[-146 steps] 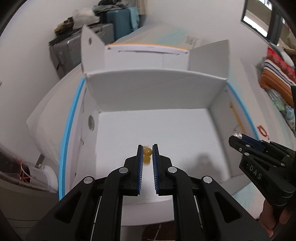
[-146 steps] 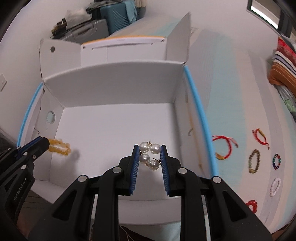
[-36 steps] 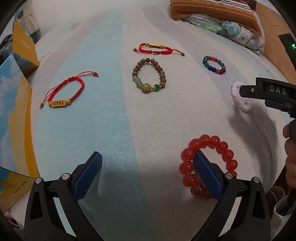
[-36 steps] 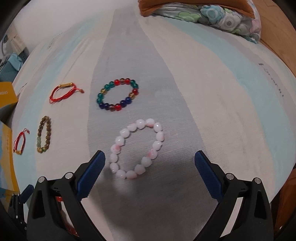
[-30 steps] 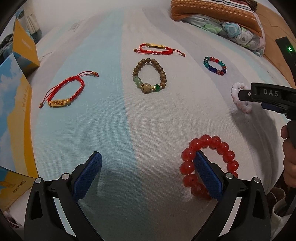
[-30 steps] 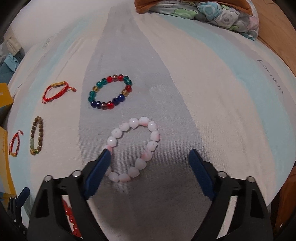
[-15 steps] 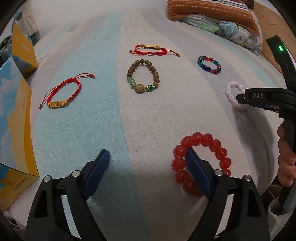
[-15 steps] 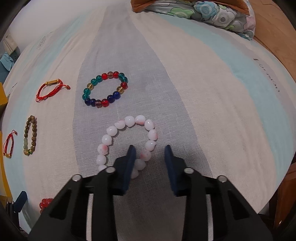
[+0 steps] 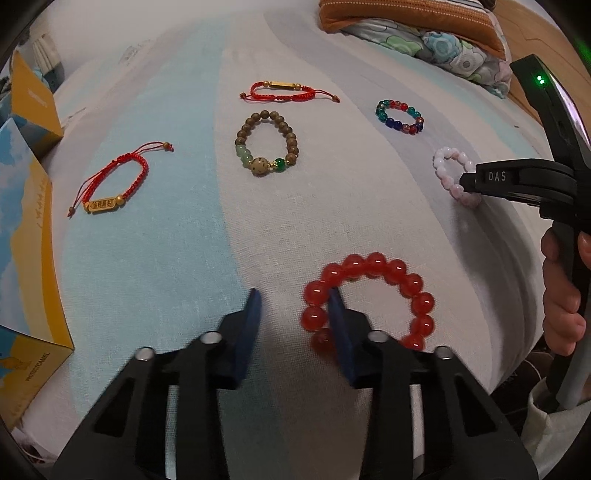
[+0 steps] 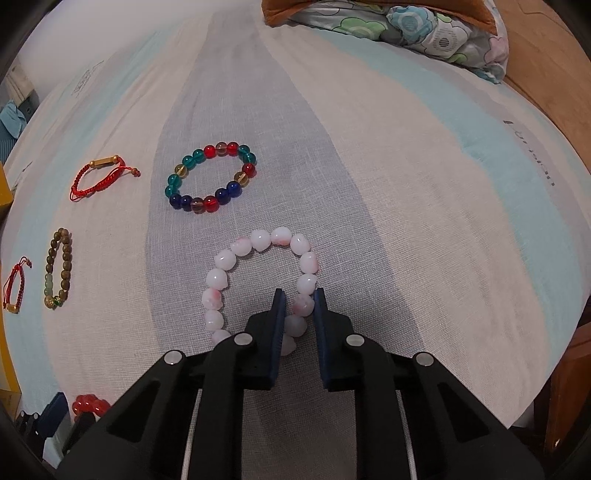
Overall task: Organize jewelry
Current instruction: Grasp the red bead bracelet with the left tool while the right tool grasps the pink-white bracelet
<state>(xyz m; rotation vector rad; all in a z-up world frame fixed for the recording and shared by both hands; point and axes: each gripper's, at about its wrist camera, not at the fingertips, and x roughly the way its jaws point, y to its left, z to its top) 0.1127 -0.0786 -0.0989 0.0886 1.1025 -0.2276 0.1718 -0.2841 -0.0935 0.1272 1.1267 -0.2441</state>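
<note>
The left gripper (image 9: 293,301) is seen closing on bare sheet, its right pad inside the red bead bracelet (image 9: 373,299), whose glossy round beads lie outside the gap. The right gripper (image 10: 298,301) is closing with a pink-flecked bead of the white bracelet (image 10: 258,273) between its pads; contact cannot be told. Beyond lie the multicoloured bracelet (image 10: 210,177) and bedding (image 10: 388,22). Only the left view shows a hand (image 9: 561,291) and yellow box (image 9: 26,236).

Red bead bracelet (image 9: 369,295), white-pink bracelet (image 10: 266,273), striped blue/beige/grey sheet (image 10: 369,166).
</note>
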